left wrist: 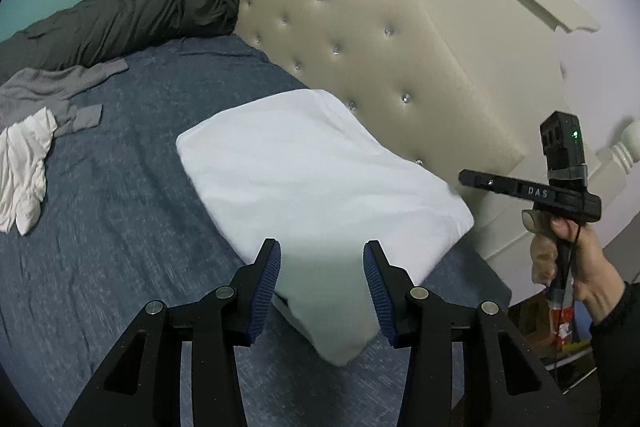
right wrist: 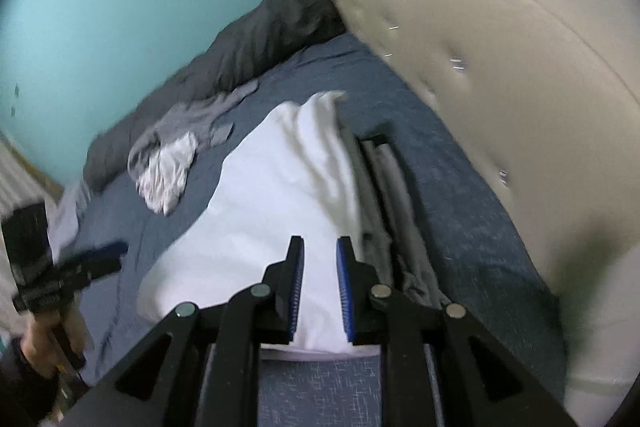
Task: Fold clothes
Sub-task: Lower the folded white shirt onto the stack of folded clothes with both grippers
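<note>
A folded white garment (left wrist: 320, 171) lies on the blue bed sheet (left wrist: 120, 247) beside the headboard. My left gripper (left wrist: 322, 259) is open, its fingers standing over the garment's near corner without holding it. My right gripper (left wrist: 464, 179) shows at the right in the left wrist view, off the garment's far edge. In the blurred right wrist view the white garment (right wrist: 260, 207) lies under my right gripper (right wrist: 320, 259), whose jaws are partly open with nothing held. Folded grey clothes (right wrist: 388, 179) peek out beside the white one. The left gripper (right wrist: 100, 259) appears at the left there.
A crumpled white cloth (left wrist: 24, 171) and a grey garment (left wrist: 60, 87) lie on the bed's left side. A dark duvet (left wrist: 120, 15) runs along the teal wall. The tufted cream headboard (left wrist: 380, 47) stands close behind the white garment.
</note>
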A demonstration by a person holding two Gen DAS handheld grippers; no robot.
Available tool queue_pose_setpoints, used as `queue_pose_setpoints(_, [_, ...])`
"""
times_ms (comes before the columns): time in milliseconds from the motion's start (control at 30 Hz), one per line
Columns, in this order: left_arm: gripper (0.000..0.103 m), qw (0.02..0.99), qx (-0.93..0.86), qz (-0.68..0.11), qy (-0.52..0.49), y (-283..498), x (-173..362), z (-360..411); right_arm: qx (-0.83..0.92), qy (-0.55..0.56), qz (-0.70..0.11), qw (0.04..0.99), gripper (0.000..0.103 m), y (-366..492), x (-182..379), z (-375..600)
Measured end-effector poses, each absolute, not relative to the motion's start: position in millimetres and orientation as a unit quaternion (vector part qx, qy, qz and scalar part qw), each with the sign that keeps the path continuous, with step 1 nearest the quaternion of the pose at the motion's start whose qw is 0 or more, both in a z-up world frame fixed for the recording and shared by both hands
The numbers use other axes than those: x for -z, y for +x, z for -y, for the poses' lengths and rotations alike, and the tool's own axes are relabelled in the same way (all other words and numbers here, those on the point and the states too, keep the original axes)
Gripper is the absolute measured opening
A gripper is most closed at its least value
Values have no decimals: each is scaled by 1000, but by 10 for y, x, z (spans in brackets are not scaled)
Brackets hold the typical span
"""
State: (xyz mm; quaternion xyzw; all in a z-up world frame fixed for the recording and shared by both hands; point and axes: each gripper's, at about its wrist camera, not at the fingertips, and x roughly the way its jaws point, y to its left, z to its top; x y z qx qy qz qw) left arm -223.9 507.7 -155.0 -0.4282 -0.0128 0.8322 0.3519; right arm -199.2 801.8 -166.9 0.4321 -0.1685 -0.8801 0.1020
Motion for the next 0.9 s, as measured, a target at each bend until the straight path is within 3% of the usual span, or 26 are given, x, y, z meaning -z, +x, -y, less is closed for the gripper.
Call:
queue_pose_setpoints(133, [47,351,-827,-6,-439,-2228,1750,-5189,874,452,150,101,15,-2063,1882,-7873])
queue_pose_setpoints(300, [47,353,-818,-14,-455,-2173,2040,-5235,876,440,187,61,3,-2005,2178,-8024])
queue_pose_setpoints(567, [47,363,-819,-12,-445,-2148,1925,-5172,901,377,193,95,3,-2046,1840,-8090])
queue_pose_setpoints(900, [47,347,-824,22,-447,-2371,1897,-4990,881,447,60,144,3,-2948,1524,-7406])
